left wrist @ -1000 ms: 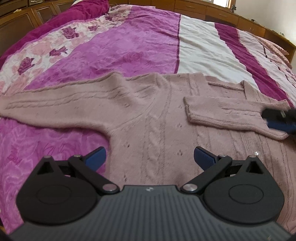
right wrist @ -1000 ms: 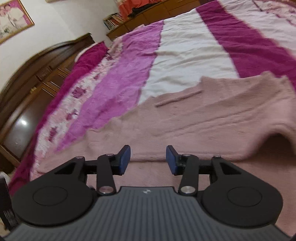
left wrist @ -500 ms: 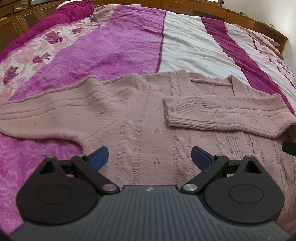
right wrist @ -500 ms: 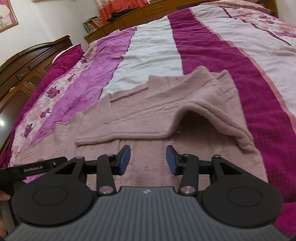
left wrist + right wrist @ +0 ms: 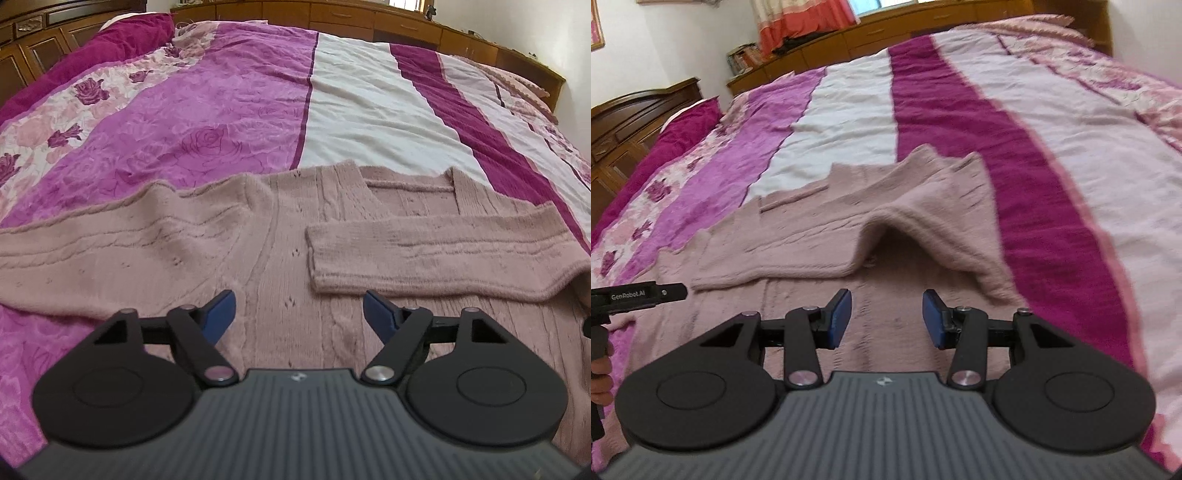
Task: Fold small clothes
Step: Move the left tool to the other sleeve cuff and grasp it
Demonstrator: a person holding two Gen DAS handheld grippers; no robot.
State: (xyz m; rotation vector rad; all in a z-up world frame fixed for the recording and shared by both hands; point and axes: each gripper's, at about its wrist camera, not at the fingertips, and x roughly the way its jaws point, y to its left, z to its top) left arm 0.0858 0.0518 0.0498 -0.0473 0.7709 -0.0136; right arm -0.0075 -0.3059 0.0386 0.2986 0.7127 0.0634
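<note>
Beneath the closing, empty left claw (image 5: 299, 314) lies the sweater (image 5: 288, 258), seemingly untouched.

Sweater (image 5: 288, 258) flat on bedspread (image 5: 351, 103), directly ahead of and beneath left gripper (image 5: 299, 314). One sleeve (image 5: 436, 254) folded across the body, ahead-right of the left gripper; other sleeve (image 5: 92, 251) stretched out to its left. Headboard (image 5: 37, 40) far left, cabinets (image 5: 369, 18) beyond bed. From right gripper (image 5: 886, 319): folded sleeve ahead, left gripper's body at left edge, fingers unseen.
</note>
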